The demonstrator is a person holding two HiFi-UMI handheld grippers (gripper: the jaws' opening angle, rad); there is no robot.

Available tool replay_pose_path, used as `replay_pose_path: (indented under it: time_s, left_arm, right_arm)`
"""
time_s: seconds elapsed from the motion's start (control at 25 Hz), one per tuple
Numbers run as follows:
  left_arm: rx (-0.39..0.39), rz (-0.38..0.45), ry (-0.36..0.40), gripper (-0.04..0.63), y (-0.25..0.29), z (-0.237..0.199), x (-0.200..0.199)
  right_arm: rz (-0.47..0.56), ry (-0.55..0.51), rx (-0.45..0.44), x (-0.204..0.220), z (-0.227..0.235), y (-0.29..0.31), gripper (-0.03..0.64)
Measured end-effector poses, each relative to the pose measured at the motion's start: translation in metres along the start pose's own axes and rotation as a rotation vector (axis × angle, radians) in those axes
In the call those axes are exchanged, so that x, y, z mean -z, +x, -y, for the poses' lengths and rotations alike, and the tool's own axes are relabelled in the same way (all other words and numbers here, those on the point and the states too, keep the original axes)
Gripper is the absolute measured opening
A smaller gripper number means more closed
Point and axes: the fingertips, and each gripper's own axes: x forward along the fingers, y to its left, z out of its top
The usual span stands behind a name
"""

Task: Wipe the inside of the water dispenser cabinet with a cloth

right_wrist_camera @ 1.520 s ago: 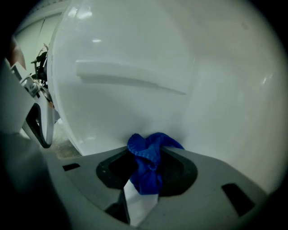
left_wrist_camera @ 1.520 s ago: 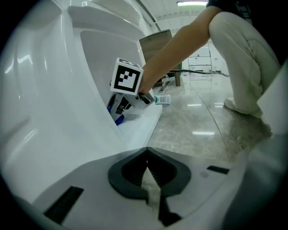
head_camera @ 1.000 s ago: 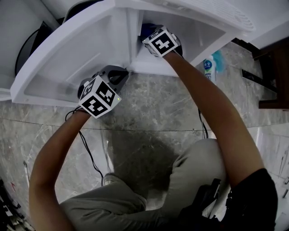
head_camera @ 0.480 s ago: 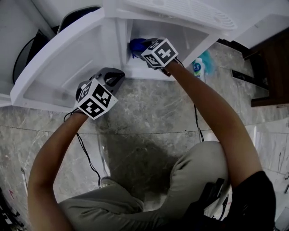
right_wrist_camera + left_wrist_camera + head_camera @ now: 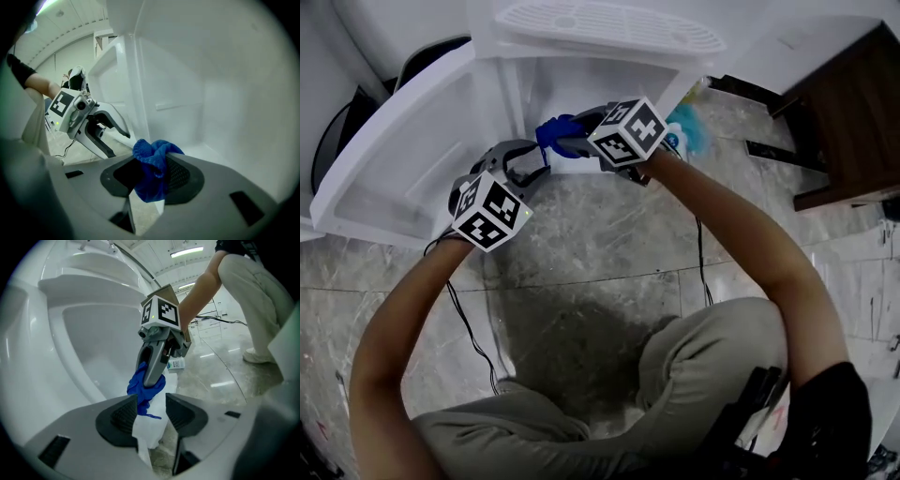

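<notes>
The left gripper (image 5: 525, 161) and the right gripper (image 5: 561, 141) share one build: a smooth grey shell, two dark jaw blocks faced with ribbed black pads (image 5: 123, 414), and a white cube (image 5: 492, 208) printed with black square markers on every face. A small green light (image 5: 528, 214) glows at the left cube's edge. Thin black cables (image 5: 474, 319) trail from both. The person wears a black short-sleeved top (image 5: 834, 412), olive-grey trousers (image 5: 703, 370) and a pale shoe (image 5: 255, 355).
</notes>
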Motion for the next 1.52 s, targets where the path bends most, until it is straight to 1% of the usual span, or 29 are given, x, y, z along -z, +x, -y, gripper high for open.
replay_pose_path:
  time_s: [0.04, 0.16, 0.24, 0.36, 0.4, 0.48, 0.56, 0.6, 0.72, 0.84, 0.92, 1.04, 1.16, 1.36, 1.52]
  left_arm:
    - [-0.003, 0.008, -0.002, 0.180, 0.002, 0.000, -0.003]
    - [-0.001, 0.028, -0.005, 0.186, 0.006, 0.001, -0.014]
    - [0.008, 0.040, 0.006, 0.226, 0.009, 0.003, -0.021]
    - [0.014, 0.059, 0.044, 0.232, 0.011, 0.007, -0.032]
    - [0.008, 0.068, 0.056, 0.255, 0.012, 0.007, -0.035]
    - [-0.001, 0.091, 0.083, 0.281, 0.013, 0.007, -0.042]
    - [0.002, 0.111, 0.125, 0.324, 0.014, 0.011, -0.049]
    - [0.006, 0.118, 0.146, 0.325, 0.015, 0.014, -0.053]
    - [0.020, 0.112, 0.202, 0.324, 0.021, 0.023, -0.061]
    - [0.010, 0.092, 0.255, 0.322, 0.026, 0.026, -0.062]
    - [0.006, 0.096, 0.250, 0.318, 0.027, 0.024, -0.064]
    - [-0.001, 0.091, 0.250, 0.251, 0.026, 0.020, -0.065]
    - [-0.007, 0.084, 0.264, 0.213, 0.026, 0.019, -0.065]
    - [-0.008, 0.084, 0.268, 0.185, 0.021, 0.018, -0.065]
    - [-0.011, 0.080, 0.213, 0.179, 0.018, 0.010, -0.059]
  right_arm:
    - [0.004, 0.014, -0.007, 0.002, -0.002, -0.006, 0.123]
    - [0.038, 0.073, -0.047, 0.003, -0.009, -0.024, 0.123]
    - [0.091, 0.128, -0.097, -0.004, -0.017, -0.033, 0.121]
    - [0.157, 0.204, -0.184, -0.016, -0.034, -0.043, 0.123]
    - [0.167, 0.224, -0.206, -0.018, -0.039, -0.045, 0.121]
    - [0.172, 0.259, -0.247, -0.020, -0.048, -0.047, 0.121]
    - [0.169, 0.284, -0.295, -0.019, -0.057, -0.047, 0.123]
    - [0.171, 0.293, -0.313, -0.019, -0.060, -0.048, 0.123]
    - [0.175, 0.313, -0.353, -0.018, -0.066, -0.050, 0.121]
    - [0.170, 0.327, -0.355, -0.013, -0.063, -0.051, 0.121]
    - [0.179, 0.345, -0.352, -0.012, -0.059, -0.052, 0.123]
    - [0.198, 0.370, -0.343, -0.013, -0.055, -0.054, 0.123]
    - [0.209, 0.382, -0.348, -0.013, -0.053, -0.056, 0.126]
    - [0.221, 0.384, -0.364, -0.014, -0.053, -0.059, 0.132]
    - [0.225, 0.376, -0.336, -0.011, -0.043, -0.065, 0.140]
